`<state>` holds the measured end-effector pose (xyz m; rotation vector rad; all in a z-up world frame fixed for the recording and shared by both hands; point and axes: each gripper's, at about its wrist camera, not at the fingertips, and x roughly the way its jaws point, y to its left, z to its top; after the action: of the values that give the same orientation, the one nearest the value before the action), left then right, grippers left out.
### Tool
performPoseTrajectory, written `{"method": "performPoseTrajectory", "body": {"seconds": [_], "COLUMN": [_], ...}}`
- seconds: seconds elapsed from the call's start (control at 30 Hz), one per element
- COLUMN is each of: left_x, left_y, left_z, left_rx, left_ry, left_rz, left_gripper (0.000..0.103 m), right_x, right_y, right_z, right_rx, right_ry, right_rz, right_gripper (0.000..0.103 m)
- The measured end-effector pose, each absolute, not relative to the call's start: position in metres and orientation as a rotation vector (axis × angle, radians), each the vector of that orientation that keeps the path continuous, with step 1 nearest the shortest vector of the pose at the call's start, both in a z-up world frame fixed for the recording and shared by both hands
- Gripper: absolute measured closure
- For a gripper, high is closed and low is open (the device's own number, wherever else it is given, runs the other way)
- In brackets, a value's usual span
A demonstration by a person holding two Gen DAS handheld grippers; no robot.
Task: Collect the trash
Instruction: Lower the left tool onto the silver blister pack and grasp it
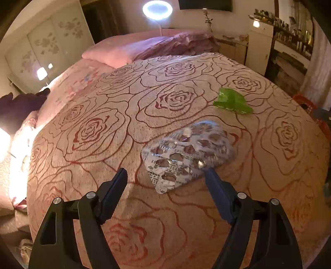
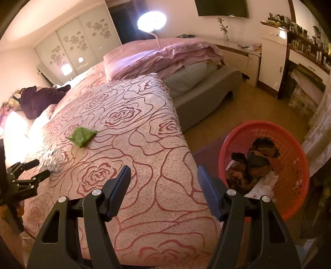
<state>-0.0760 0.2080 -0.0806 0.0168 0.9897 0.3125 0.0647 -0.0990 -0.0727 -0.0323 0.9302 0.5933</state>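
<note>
The left hand-held gripper stands spread wide over the bed, angled down at the rose-patterned bedspread, with nothing pinched. A silver blister pack, emptied and crumpled, lies flat on the bedspread just ahead of it; the right finger's tip is at the pack's near edge, but whether it touches cannot be told. The pack's near corner lies between the two fingers. Nothing stands between this gripper and the pack.

Further out on the same bedspread, apart from the pack, lies a green wrapper, flat and unobstructed.

The right hand-held gripper is likewise spread and empty, hovering over the near corner of the bed. To its right, on the floor beside the bed, stands a red basket holding dark crumpled rubbish and some white paper. From this view the left gripper appears at the far left edge, with the pack just at its tips.

Beyond the bedspread: folded pink bedding at the far end of the bed, a dark purple cloth on the left side, a lit ring lamp, a wardrobe with flower-patterned sliding doors, and cluttered shelves along the right wall.
</note>
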Motion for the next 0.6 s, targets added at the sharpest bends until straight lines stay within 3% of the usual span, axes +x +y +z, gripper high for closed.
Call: {"method": "performPoseTrajectory", "body": {"seconds": [0.6], "left_x": [-0.030], "left_y": [0.221], "left_z": [-0.087], "left_rx": [-0.079], "left_ry": [0.993], "left_rz": [0.232], "left_gripper": [0.028], "right_x": [0.072], "right_y": [-0.096], "right_z": [-0.074], "right_rx": [-0.034], "right_ry": [0.946], "right_rz": [0.584], "right_gripper": [0.039]}}
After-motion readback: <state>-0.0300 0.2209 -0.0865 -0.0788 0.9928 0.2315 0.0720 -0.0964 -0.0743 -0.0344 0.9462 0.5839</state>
